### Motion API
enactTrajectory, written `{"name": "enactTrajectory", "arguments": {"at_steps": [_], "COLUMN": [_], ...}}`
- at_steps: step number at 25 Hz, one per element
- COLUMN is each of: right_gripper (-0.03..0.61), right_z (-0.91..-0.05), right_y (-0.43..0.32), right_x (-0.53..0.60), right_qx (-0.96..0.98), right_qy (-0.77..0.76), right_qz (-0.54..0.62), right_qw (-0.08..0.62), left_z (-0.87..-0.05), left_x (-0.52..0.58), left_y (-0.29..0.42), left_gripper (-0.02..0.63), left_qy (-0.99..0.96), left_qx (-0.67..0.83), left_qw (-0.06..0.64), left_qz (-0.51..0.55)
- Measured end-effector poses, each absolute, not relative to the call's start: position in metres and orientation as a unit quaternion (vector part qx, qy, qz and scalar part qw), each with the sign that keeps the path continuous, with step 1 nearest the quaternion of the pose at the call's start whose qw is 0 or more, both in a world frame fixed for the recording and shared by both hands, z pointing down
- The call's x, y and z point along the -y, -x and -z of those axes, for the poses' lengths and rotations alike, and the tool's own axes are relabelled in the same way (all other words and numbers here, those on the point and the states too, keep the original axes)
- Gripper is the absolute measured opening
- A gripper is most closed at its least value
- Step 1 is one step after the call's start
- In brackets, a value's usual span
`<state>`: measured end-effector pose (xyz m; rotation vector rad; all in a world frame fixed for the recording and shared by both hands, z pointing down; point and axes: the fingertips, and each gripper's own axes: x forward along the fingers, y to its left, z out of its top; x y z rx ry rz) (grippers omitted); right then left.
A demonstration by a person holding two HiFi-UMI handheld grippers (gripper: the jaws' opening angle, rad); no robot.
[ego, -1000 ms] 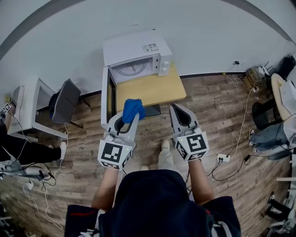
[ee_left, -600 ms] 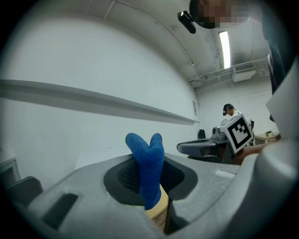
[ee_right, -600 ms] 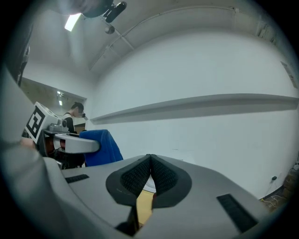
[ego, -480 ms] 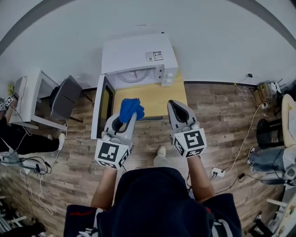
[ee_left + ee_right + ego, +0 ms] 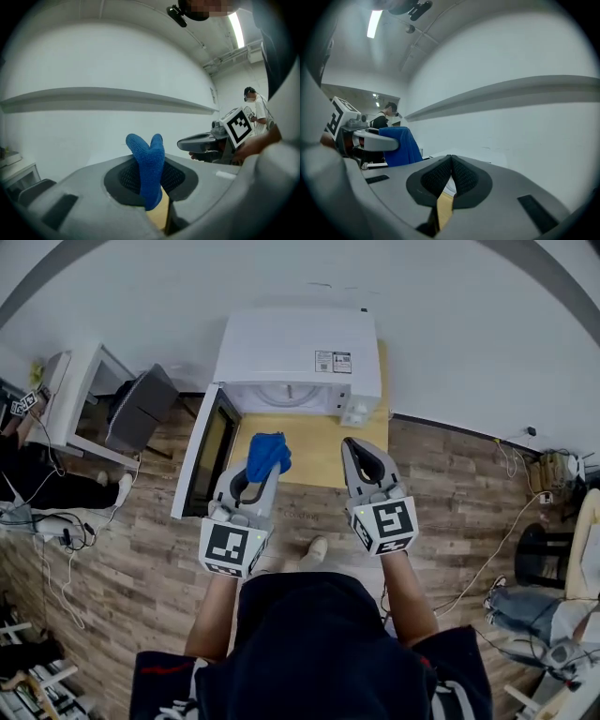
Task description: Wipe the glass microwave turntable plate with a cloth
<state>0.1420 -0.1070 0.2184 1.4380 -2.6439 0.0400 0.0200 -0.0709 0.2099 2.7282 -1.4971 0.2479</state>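
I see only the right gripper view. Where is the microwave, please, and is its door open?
Observer: In the head view the microwave stands straight ahead on a wooden table. Its door is swung open to the left.
Operator: Is the glass plate inside it?
Observer: Yes, the rim of a round plate shows in the open cavity.
Operator: Does the left claw grip the cloth well?
Observer: The left gripper view shows the left claw shut on the blue cloth, whose folded end stands up above the pads.
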Motion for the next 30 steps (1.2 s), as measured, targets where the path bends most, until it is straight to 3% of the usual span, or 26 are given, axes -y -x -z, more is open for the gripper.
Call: {"name": "enactTrajectory", "arguments": {"at_steps": [16, 30], "right_gripper": [0.009, 0.009], "right_z": [-0.246, -0.267], "right_y": [-0.126, -0.083], "right_x": [0.136, 0.141], "right_qx": [0.891, 0.856], "right_qy": [-0.443, -0.500], "right_qz": [-0.015, -0.021], "right_qw": [0.097, 0.129], "left_z": [-0.229, -0.252], "left_x": [0.096, 0.113], "left_y": [-0.009, 0.026], "left_gripper": [0.060, 0.060], "left_qy": [-0.859, -0.898], "left_qx": [0.503, 0.429], "left_qw": [0.008, 0.009], "left_qz": [-0.098, -0.096]}}
